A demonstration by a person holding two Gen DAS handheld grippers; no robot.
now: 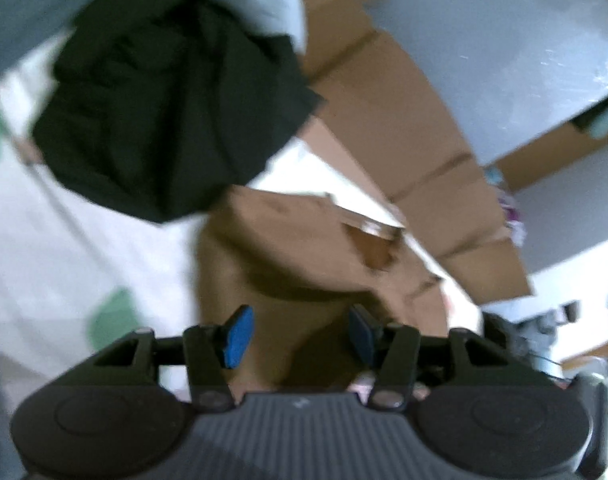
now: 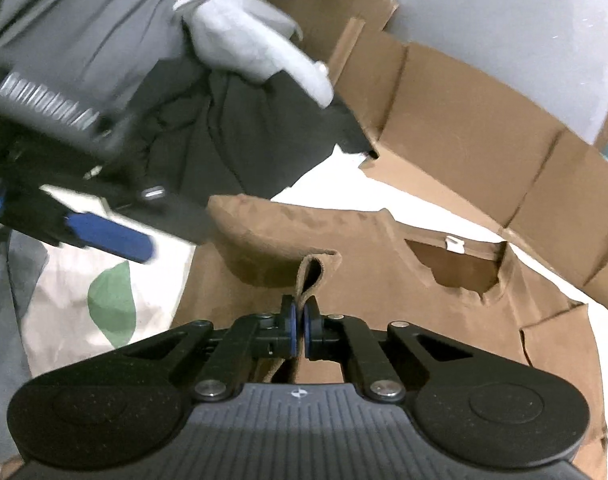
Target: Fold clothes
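Brown T-shirt (image 2: 404, 312) lies mostly flat on a white patterned sheet (image 2: 75, 280), neck opening up, beside a dark garment (image 2: 243, 140) and cardboard boxes (image 2: 484, 140); folding looks barely begun, with one sleeve side turned in and the rest still to fold. The right gripper (image 2: 299, 320) is pinched on a raised fold of the shirt. The left gripper (image 1: 299, 336) hangs with jaws apart above the shirt, holding nothing.

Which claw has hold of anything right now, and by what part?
The right claw pinches a raised fold of the brown shirt, at its sleeve edge. The left claw is open, holding nothing.
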